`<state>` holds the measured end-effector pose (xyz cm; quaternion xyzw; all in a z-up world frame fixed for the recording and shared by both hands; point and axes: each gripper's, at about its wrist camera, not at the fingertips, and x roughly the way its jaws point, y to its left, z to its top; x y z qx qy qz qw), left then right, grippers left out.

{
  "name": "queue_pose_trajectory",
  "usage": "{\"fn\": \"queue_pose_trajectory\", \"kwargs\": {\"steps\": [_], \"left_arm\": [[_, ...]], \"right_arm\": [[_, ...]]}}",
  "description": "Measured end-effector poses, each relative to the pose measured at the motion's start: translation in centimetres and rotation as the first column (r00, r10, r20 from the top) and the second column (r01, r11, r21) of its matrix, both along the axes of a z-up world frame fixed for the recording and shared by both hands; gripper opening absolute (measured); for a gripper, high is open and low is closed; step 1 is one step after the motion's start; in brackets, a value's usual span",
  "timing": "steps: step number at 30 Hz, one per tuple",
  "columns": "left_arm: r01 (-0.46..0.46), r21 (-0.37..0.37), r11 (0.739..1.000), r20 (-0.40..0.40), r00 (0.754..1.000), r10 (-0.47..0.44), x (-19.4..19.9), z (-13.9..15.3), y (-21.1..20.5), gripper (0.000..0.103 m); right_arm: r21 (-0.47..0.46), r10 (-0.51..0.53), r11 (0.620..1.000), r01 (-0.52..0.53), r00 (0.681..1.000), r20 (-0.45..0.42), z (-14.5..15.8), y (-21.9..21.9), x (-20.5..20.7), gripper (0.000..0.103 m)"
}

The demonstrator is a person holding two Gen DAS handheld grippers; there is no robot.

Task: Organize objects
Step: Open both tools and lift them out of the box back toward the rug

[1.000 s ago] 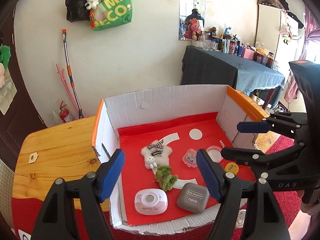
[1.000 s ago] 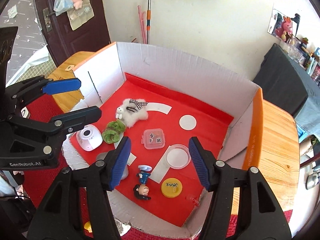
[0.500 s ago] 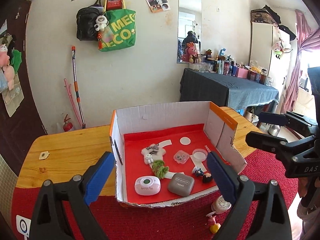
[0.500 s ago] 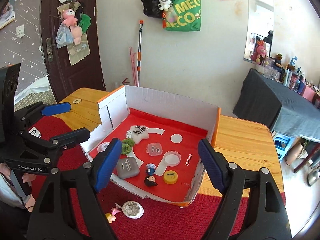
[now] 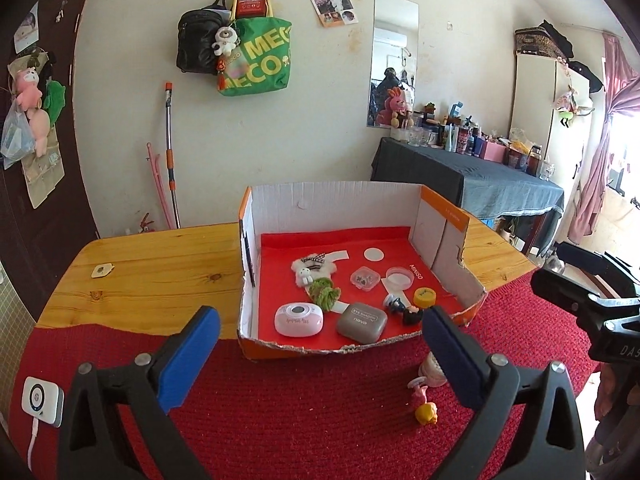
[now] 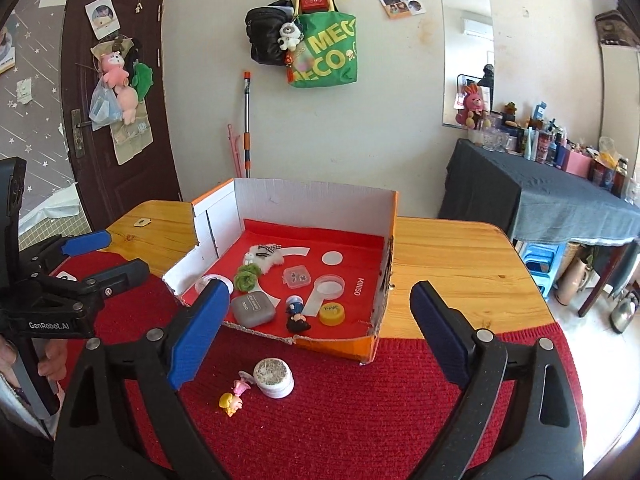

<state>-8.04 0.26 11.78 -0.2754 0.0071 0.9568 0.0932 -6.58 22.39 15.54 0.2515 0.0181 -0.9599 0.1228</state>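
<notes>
Left wrist view: the left gripper [image 5: 320, 344] hangs above the red mat [image 5: 300, 408] with jaws spread wide and nothing in them, aimed at the box [image 5: 340, 208], where a grey case [image 5: 361, 321] and white case [image 5: 299, 319] already lie, so the sorting looks mostly done. Right wrist view: the right gripper [image 6: 316, 328] is likewise wide open and empty, while a round tin [image 6: 274, 377] and small figure [image 6: 234, 397] sit just beside each other on the mat outside the box, probably the next things to collect.
</notes>
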Motion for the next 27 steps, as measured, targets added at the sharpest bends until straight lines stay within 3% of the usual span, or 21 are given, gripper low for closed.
{"fn": "queue_pose_trajectory", "kwargs": {"steps": [8, 17, 27], "left_arm": [[0.007, -0.008, 1.000, 0.053, 0.999, -0.007, 1.7, -3.4, 0.6, 0.102], [0.018, 0.011, 1.000, 0.174, 0.985, -0.019, 1.5, -7.7, 1.6, 0.103], [0.078, 0.026, 0.997, 0.252, 0.964, -0.082, 0.5, -9.3, 3.7, 0.103]], "right_arm": [[0.009, -0.039, 0.999, 0.038, 0.999, 0.016, -3.5, 0.1, 2.0, 0.094], [-0.013, -0.062, 0.998, 0.063, 0.992, 0.113, -7.7, 0.8, 1.8, 0.094], [-0.007, -0.082, 0.996, 0.084, 0.987, 0.136, -8.3, 1.7, 1.5, 0.094]]}}
